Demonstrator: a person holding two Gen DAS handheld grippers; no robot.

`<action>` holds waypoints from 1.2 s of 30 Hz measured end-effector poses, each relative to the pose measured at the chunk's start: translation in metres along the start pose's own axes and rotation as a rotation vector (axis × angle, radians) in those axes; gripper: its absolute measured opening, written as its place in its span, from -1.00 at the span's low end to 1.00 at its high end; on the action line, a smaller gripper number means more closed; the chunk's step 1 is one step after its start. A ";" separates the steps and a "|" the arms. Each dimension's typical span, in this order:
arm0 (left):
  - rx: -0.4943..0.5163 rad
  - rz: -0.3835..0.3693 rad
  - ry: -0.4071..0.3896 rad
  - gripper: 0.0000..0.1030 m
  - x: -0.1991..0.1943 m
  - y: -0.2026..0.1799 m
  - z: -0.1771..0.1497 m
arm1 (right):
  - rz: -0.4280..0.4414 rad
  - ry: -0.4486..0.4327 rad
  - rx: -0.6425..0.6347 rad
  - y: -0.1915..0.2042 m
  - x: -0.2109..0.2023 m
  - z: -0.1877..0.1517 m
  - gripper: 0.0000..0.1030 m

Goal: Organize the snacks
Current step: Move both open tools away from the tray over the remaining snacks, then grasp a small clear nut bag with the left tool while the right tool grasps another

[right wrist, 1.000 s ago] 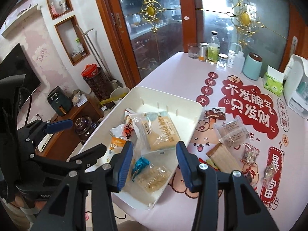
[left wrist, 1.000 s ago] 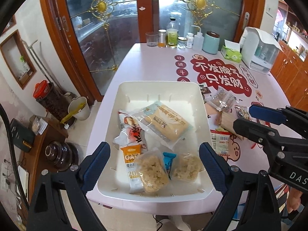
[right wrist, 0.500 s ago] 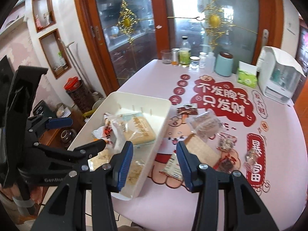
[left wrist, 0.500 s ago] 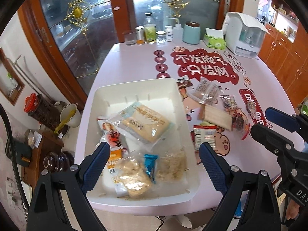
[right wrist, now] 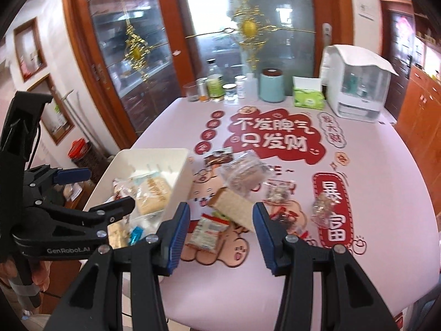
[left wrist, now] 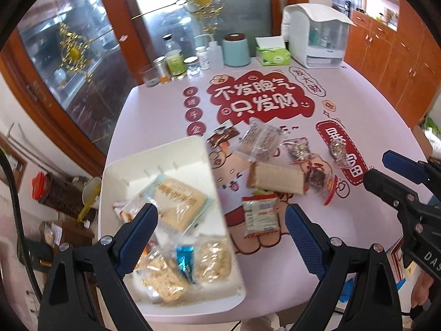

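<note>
A white bin (left wrist: 154, 160) (right wrist: 154, 157) at the table's near left holds several wrapped snacks, among them a pale cracker pack (left wrist: 179, 197). Right of it on the pink table lie loose snacks: a small white and green packet (left wrist: 260, 215) (right wrist: 209, 230), a tan wafer block (left wrist: 278, 178) (right wrist: 234, 205), a clear bag (left wrist: 260, 139) (right wrist: 244, 173), a brown packet (left wrist: 222, 135) and small candy bags (left wrist: 297, 150). My left gripper (left wrist: 220, 234) is open above the bin's right edge, holding nothing. My right gripper (right wrist: 220, 234) is open over the small packet, apart from it.
Along the table's far edge stand bottles and jars (left wrist: 176, 62), a teal canister (left wrist: 236, 49), a green tissue box (left wrist: 273, 52) and a white appliance (left wrist: 314, 35). Glass doors with wooden frames rise behind. The floor and low furniture lie left of the table.
Both grippers have swung right, from over the bin toward the loose snacks on the table. The jaws stand as wide as before and nothing was picked up.
</note>
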State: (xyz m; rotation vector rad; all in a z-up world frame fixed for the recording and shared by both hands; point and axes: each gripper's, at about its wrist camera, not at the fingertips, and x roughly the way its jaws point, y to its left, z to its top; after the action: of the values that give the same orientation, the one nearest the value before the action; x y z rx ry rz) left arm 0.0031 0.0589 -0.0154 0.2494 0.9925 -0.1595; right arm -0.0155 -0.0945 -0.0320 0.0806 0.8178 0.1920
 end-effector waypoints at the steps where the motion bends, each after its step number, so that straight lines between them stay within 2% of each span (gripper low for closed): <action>1: 0.010 0.000 -0.002 0.81 0.001 -0.006 0.004 | -0.004 -0.003 0.010 -0.006 0.000 0.001 -0.07; 13: 0.113 -0.001 -0.006 0.81 0.023 -0.071 0.059 | -0.084 -0.037 0.120 -0.095 0.000 0.006 0.02; 19: 0.140 -0.005 -0.005 0.81 0.043 -0.095 0.085 | -0.116 -0.026 0.191 -0.142 0.009 0.009 0.02; 29: 0.147 0.047 0.012 0.81 0.085 -0.107 0.125 | -0.194 -0.006 0.209 -0.200 0.022 0.012 0.02; 32: 0.139 0.052 0.034 0.81 0.100 -0.104 0.132 | -0.191 0.022 0.217 -0.213 0.033 0.011 0.02; 36: 0.136 0.027 0.100 0.81 0.129 -0.108 0.133 | -0.171 0.056 0.233 -0.225 0.050 0.009 0.02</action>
State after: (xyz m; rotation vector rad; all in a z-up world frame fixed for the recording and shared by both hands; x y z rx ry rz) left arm 0.1530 -0.0843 -0.0693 0.3984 1.0789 -0.1916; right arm 0.0552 -0.3047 -0.0942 0.2239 0.8957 -0.0634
